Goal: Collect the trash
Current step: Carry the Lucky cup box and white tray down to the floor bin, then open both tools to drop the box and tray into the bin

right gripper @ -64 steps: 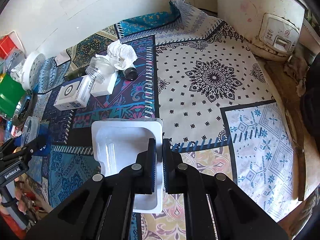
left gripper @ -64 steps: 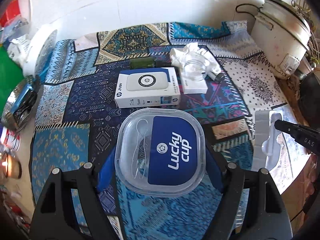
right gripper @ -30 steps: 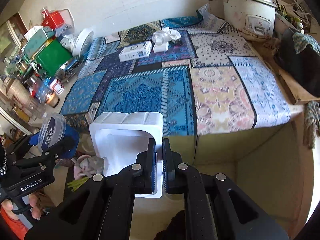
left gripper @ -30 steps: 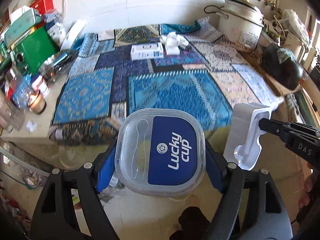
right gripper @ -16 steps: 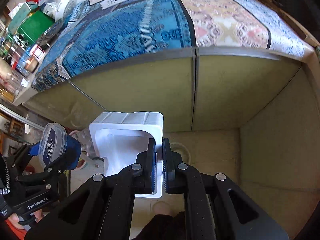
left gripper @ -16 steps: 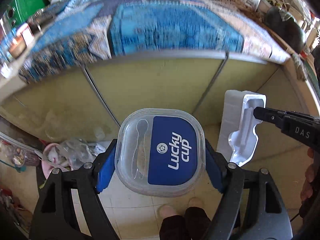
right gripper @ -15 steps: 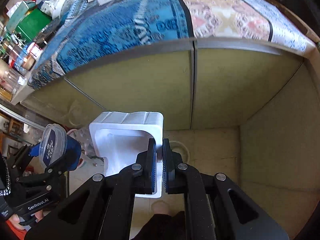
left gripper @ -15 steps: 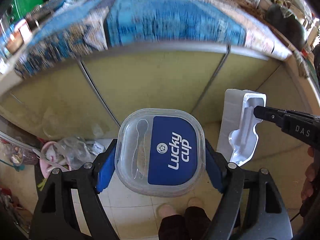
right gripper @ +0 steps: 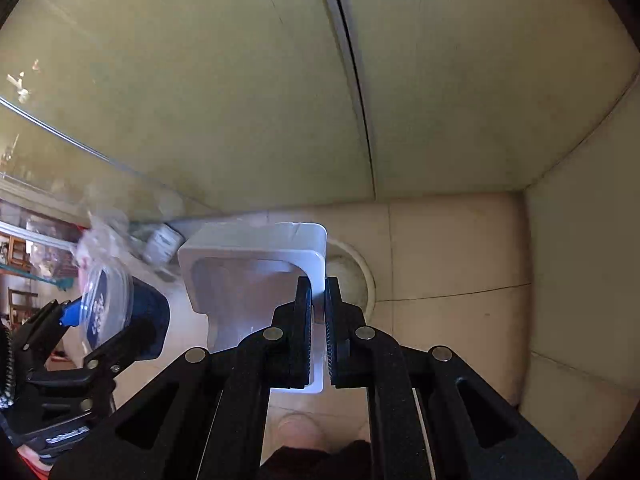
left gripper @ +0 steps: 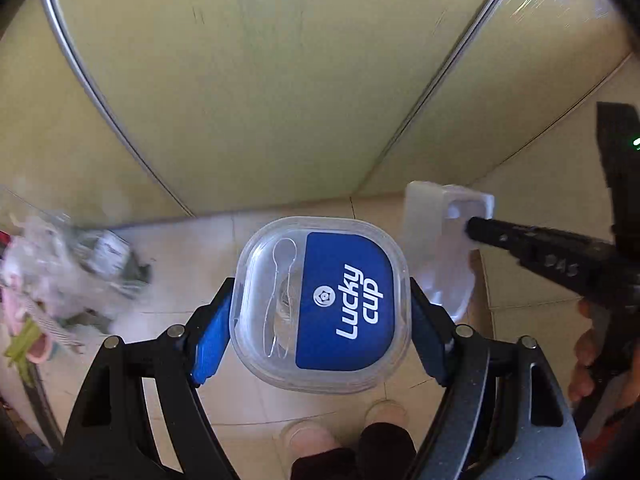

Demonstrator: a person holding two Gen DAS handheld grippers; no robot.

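Note:
My left gripper [left gripper: 320, 312] is shut on a clear plastic Lucky Cup container [left gripper: 320, 304] with a blue label and a spoon under its lid, held above the tiled floor. It also shows in the right wrist view [right gripper: 106, 304]. My right gripper [right gripper: 319, 296] is shut on the rim of a white moulded plastic tray [right gripper: 248, 276], also seen at the right of the left wrist view [left gripper: 440, 248]. A pile of trash in clear plastic [left gripper: 60, 264] lies on the floor at the left, blurred.
Olive-yellow cabinet doors [left gripper: 280, 80] fill the upper half of both views. A beige tiled floor [right gripper: 440, 252] lies below, with a round pale ring [right gripper: 356, 276] behind the tray. The person's feet [left gripper: 344, 432] are at the bottom.
Both grippers have dropped lower and tilted down: the tabletop has left view and only cabinet doors and floor show. The trash pile at the left looks nearer. Both grips are unchanged.

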